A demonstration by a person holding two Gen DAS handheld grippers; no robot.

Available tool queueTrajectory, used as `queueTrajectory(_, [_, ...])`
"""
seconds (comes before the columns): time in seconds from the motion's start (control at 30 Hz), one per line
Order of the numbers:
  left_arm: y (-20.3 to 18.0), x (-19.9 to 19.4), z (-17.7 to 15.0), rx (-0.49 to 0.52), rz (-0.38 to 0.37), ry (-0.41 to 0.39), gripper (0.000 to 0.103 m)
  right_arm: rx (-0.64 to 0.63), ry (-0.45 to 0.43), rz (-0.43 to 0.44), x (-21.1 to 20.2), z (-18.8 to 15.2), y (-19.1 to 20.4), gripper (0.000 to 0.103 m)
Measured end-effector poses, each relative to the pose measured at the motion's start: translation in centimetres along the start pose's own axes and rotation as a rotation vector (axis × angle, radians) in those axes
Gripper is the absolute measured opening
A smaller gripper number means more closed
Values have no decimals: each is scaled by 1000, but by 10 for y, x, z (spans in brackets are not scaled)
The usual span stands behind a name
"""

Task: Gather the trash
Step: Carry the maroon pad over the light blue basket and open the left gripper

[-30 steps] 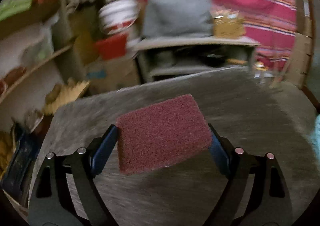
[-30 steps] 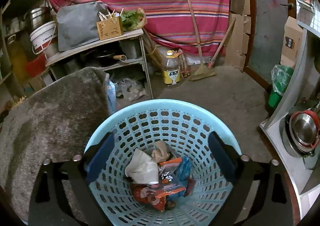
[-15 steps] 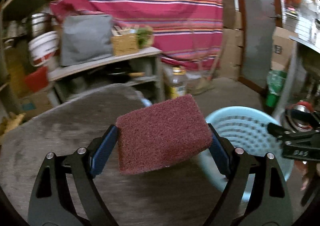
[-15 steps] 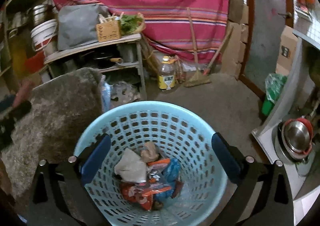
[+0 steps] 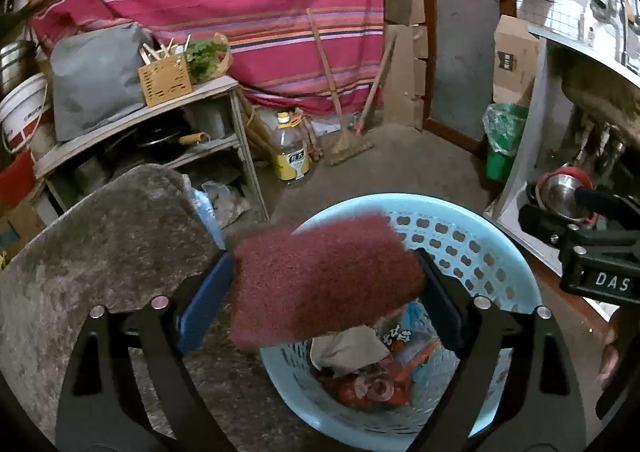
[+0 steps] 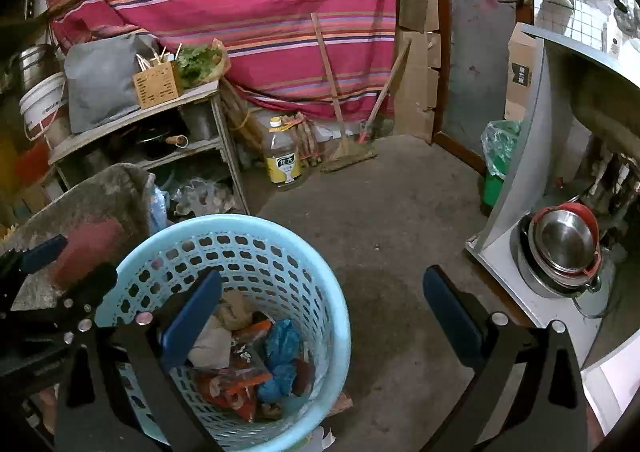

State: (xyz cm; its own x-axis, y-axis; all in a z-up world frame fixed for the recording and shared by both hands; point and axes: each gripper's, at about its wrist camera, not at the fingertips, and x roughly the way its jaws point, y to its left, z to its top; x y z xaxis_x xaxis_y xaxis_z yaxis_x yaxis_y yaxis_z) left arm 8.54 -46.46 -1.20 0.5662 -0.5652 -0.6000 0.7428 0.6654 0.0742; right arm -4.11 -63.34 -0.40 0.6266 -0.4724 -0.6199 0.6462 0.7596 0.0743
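left gripper (image 5: 322, 284) angled down over one light-blue basket (image 5: 492, 244), jaws opening, one maroon scouring pad (image 5: 320, 280) between them above the rim, right gripper (image 6: 320, 316) spread, empty, beside basket, wrappers heaped inside

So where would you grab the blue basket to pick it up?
Grab the blue basket by its rim, coming straight down from above with the right gripper. The basket stands upright with an open mouth and a thin wall, so one finger should fit inside and one outside. The trash lies low, well under the rim, so it is out of the way.
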Motion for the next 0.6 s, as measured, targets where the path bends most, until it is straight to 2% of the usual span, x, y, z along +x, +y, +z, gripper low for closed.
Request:
queueTrajectory(0.03, [-1,-3,0,3,2,-8,96,-1,1,2,0,0,0,98])
queueTrajectory(0.17, [7,-14,3,-13,13,-32,97,-7,1,14,0,-1,3,99])
queueTrajectory(0.3, [32,-34,-6,-47,83,-58,97,-20,-9,49,-3,-2,14,99])
queueTrajectory(0.33, [41,-44,-11,-53,119,-70,97,-31,-8,59,-4,-3,20,99])
queueTrajectory(0.5, [74,-95,-34,-120,202,-140,97,-95,-7,117,-14,-15,54,99])
queueTrajectory(0.6, [92,-134,-53,-158,251,-185,97,-145,-43,156,-36,-27,80,99])
